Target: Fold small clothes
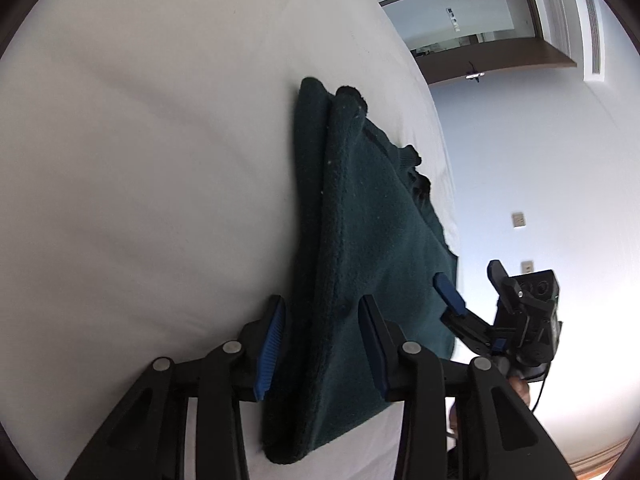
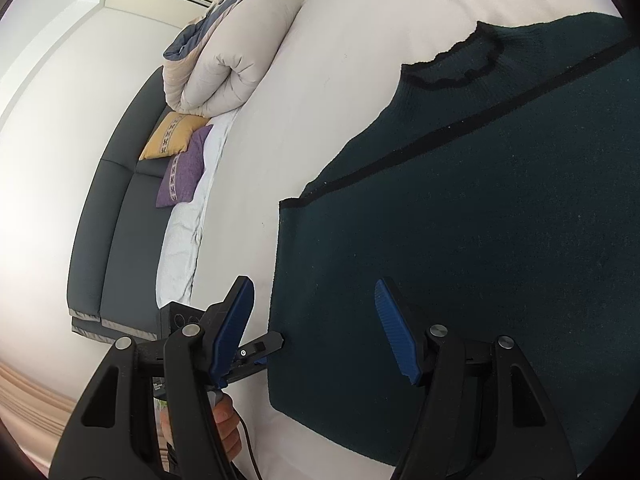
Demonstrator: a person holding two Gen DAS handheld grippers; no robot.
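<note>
1. My left gripper (image 1: 320, 344) straddles the near folded edge of the dark green sweater (image 1: 360, 260); the thick fold sits between its jaws, the left pad against the cloth, but I cannot tell whether the right pad presses on it.
2. My right gripper (image 2: 316, 328) hangs over the sweater's other near corner; its jaws stand spread, one finger past the hem over the sheet, the other above the fabric, nothing pinched between them.
3. The sweater lies on the white bed sheet (image 1: 140, 160); from the right wrist view it is flat, collar (image 2: 452, 64) away from me, a black seam running across it; from the left wrist view one side is doubled over in layers.
4. In the left wrist view my right gripper shows at the sweater's far edge, its blue pads apart.
5. Beyond the bed I see a rolled duvet (image 2: 224, 60), a yellow cushion (image 2: 172, 136) and a purple cushion (image 2: 182, 172) on a grey sofa (image 2: 116, 216).
</note>
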